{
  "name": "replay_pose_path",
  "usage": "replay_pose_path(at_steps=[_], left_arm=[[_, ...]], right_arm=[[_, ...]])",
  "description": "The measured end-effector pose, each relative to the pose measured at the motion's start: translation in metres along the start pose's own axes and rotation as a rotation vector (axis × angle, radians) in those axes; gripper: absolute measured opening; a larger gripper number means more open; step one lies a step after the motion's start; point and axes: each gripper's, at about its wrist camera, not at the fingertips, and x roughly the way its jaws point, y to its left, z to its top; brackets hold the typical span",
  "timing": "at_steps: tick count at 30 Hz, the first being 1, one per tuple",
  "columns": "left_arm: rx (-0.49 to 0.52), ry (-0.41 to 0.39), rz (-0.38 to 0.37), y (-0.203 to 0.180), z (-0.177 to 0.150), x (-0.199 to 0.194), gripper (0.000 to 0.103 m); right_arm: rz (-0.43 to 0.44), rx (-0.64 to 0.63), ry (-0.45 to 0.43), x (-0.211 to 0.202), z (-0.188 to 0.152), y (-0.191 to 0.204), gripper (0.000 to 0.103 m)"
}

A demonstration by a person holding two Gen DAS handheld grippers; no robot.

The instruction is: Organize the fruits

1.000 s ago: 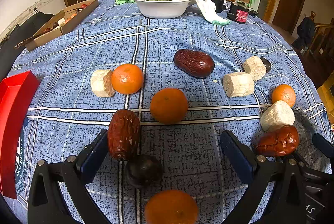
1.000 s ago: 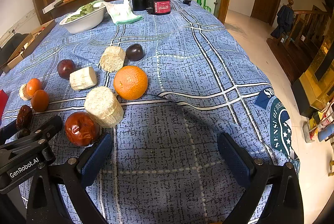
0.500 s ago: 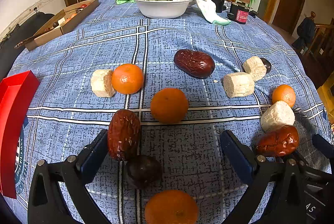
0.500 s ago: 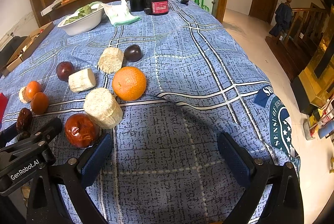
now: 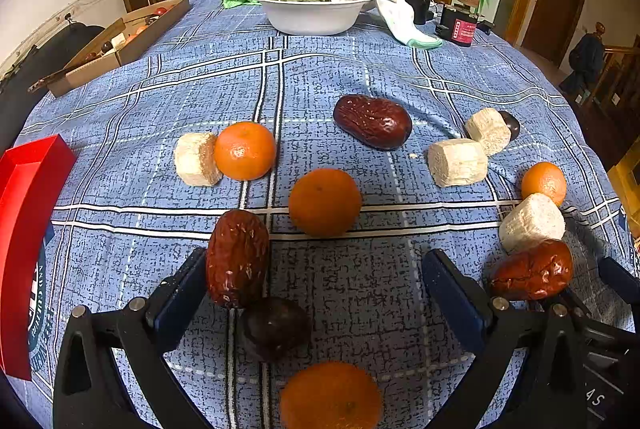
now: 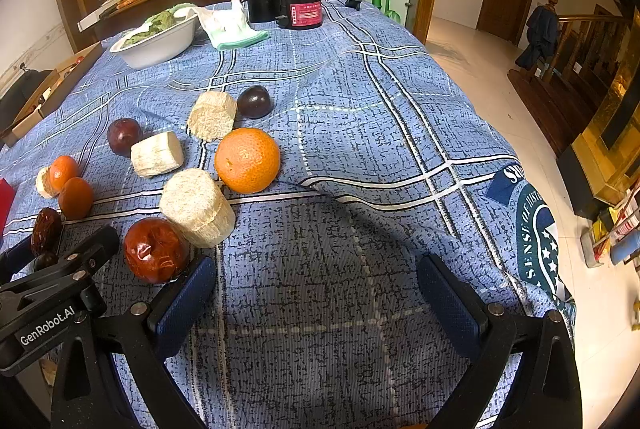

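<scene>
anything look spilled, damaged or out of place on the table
Nothing looks spilled or broken. The fruit is just unsorted: oranges, red dates, dark plums and pale cut chunks lie mixed across the tablecloth. A white cloth droops off the bowl rim.

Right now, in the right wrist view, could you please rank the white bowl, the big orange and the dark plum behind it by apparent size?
1. white bowl, largest although farthest.
2. big orange.
3. dark plum, smallest; it lies farther back, so nearness slightly exaggerates the gap.

Scattered fruits (image 6: 247, 160) on blue tablecloth (image 6: 360, 149), fingers (image 6: 182, 305) apart
</scene>
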Motion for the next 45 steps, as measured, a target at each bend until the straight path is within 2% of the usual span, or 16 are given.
replay_pose_path(at_steps=[21,34,39,43,45], left_arm=[[0.001,0.0,-0.001,0.0,0.0,0.0,0.102],[0.075,0.046,-0.049,0.004,0.002,-0.001,0.103],[0.078,0.07,-0.098,0.009,-0.002,-0.01,0.101],[0.062,-0.012,-0.18,0.022,-0.005,-0.04,0.086],[0.051,-0.055,-0.251,0.032,-0.007,-0.061,0.081]], right_arm=[[-0.001,0.002,0.0,0.0,0.0,-0.001,0.102],[-0.001,0.002,0.0,0.0,0.0,-0.001,0.102],[-0.003,0.001,0.001,0.0,0.001,-0.001,0.102],[-0.003,0.001,0.001,0.0,0.001,-0.001,0.102],[-0.003,0.001,0.001,0.0,0.001,-0.002,0.102]])
